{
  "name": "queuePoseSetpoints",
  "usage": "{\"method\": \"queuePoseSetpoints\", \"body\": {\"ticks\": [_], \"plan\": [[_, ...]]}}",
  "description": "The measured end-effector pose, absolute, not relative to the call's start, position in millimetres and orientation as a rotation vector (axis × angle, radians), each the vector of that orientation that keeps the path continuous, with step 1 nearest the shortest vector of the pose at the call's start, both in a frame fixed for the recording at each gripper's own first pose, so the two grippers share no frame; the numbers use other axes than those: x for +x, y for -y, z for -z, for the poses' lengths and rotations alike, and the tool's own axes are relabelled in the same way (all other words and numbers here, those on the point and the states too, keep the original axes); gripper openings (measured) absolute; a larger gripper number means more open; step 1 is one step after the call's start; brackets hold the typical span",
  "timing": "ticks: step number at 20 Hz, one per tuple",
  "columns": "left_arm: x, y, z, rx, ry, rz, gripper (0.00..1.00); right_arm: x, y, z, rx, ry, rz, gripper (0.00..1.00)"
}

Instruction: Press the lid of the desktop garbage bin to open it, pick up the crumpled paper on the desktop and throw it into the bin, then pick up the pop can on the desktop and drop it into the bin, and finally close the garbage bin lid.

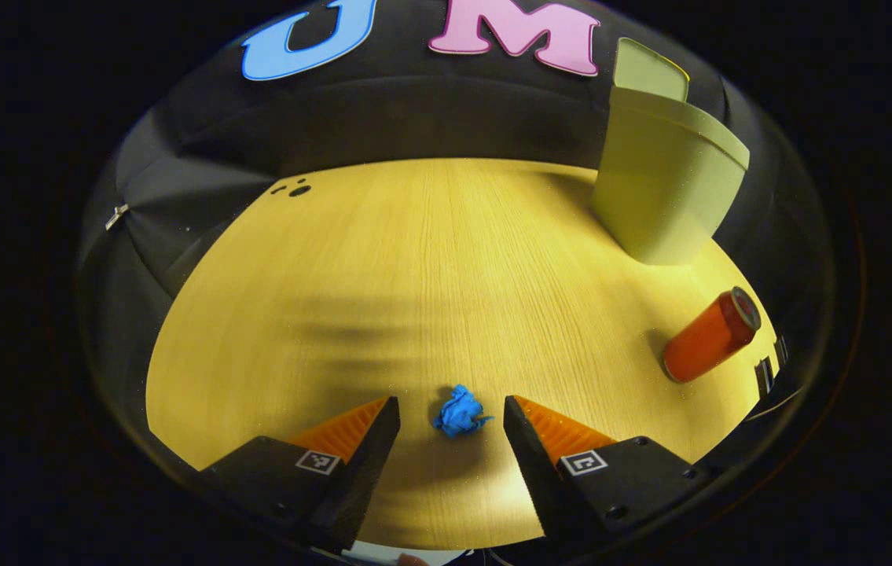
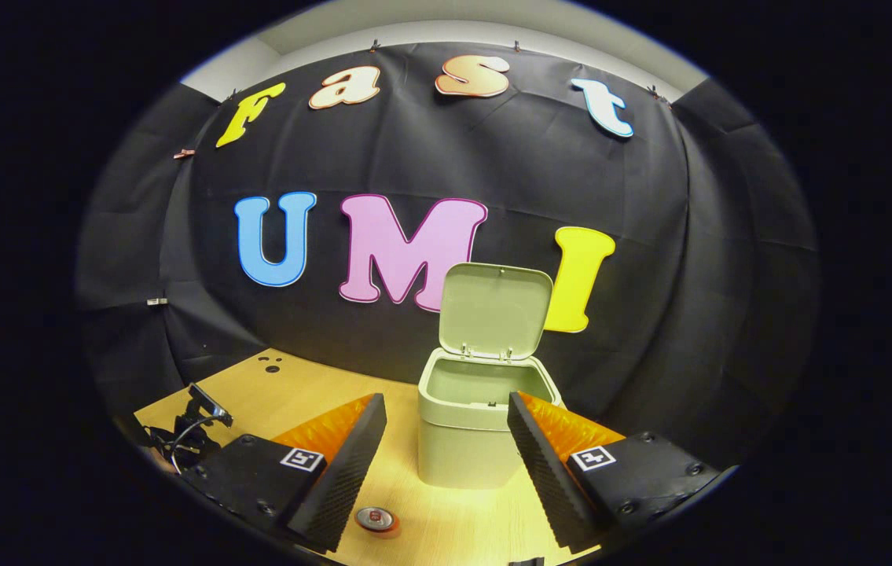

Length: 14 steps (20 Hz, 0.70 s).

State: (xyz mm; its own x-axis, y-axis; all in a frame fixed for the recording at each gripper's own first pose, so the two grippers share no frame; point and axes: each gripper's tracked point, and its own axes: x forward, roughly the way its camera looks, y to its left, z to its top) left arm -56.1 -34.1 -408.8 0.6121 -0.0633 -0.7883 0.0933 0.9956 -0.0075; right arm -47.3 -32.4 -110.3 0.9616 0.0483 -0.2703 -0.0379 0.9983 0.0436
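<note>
A small blue crumpled paper [image 1: 459,411] lies on the wooden desktop [image 1: 430,267], right between the tips of my open left gripper [image 1: 452,410], which hovers over it without touching. An orange pop can [image 1: 711,336] lies on its side at the right of the left gripper view; its top [image 2: 375,519] peeks in at the bottom of the right gripper view. The pale green garbage bin [image 2: 469,424] stands with its lid [image 2: 495,310] raised upright; it is also the bin [image 1: 666,181] at the far right. My right gripper [image 2: 447,409] is open, facing the bin from in front.
The desktop's far edge meets the black cloth wall. A few small dark holes [image 1: 294,189] mark the desktop at the far left. In the right gripper view, the other gripper's dark body with cables [image 2: 190,428] shows at the lower left.
</note>
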Motion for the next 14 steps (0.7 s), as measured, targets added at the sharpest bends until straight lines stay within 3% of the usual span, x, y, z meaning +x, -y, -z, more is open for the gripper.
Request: {"method": "queuePoseSetpoints", "body": {"ticks": [6,14], "plan": [[-50,33,428,0.076,-0.945,0.105,0.75,-47,41,111,0.03,-0.285,-0.023,0.98],[-50,38,436,0.078,-0.974,0.133,0.45,-38,40,114,0.024,-0.29,-0.022,0.98]]}}
